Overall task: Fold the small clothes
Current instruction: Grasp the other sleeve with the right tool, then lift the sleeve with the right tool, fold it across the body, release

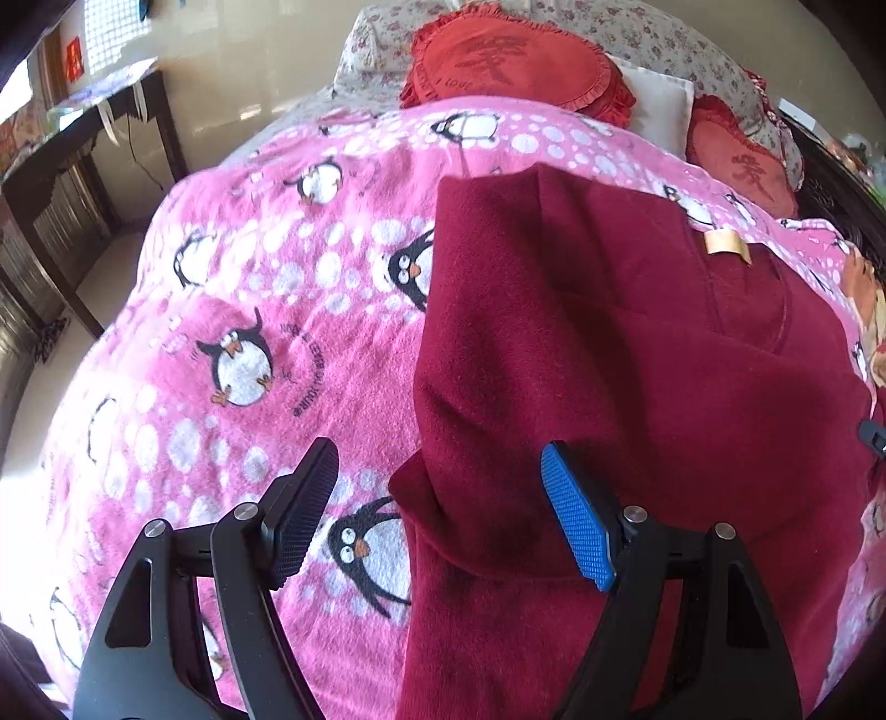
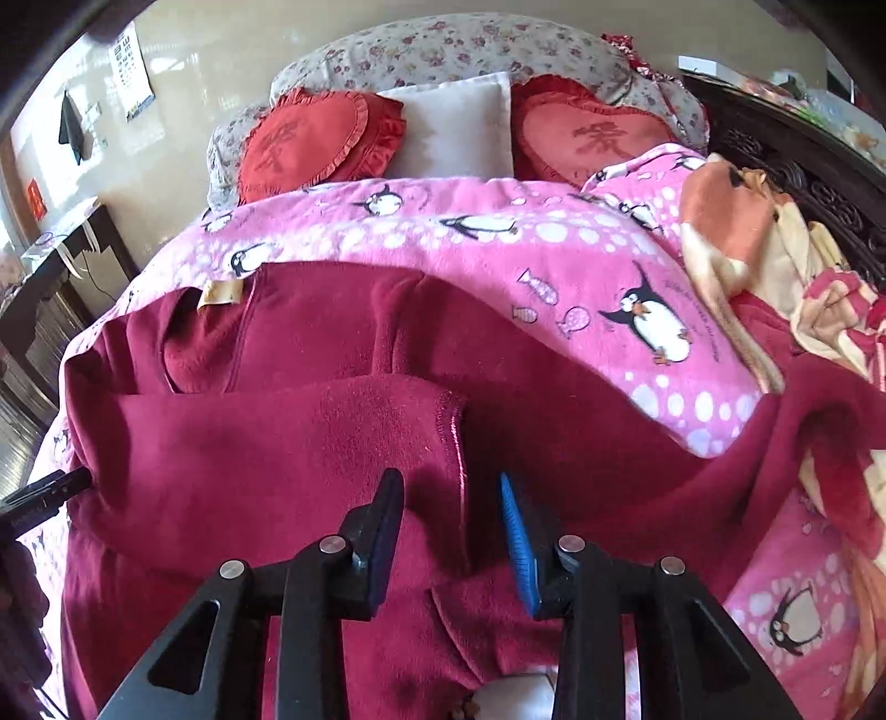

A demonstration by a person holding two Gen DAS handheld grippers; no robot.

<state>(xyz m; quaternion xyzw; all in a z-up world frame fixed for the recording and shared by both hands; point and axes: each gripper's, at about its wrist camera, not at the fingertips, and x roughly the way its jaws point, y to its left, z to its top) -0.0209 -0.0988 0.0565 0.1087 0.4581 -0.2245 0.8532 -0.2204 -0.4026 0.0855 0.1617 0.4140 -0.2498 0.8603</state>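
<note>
Dark red fleece garment (image 1: 609, 360), pink blanket (image 1: 249, 277) with penguins and white dots, red heart cushions (image 2: 315, 138), possibly floral pillow (image 2: 443, 50)

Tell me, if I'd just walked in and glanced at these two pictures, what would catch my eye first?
Probably the dark red fleece garment, lying partly folded across the middle of a bright pink penguin blanket that covers the bed. Next, the two black grippers in the foreground: the left gripper gapes wide over the garment's left edge, and the right gripper straddles a stitched hem, jaws apart. At the head of the bed, two red frilled cushions flank a white pillow.
</note>
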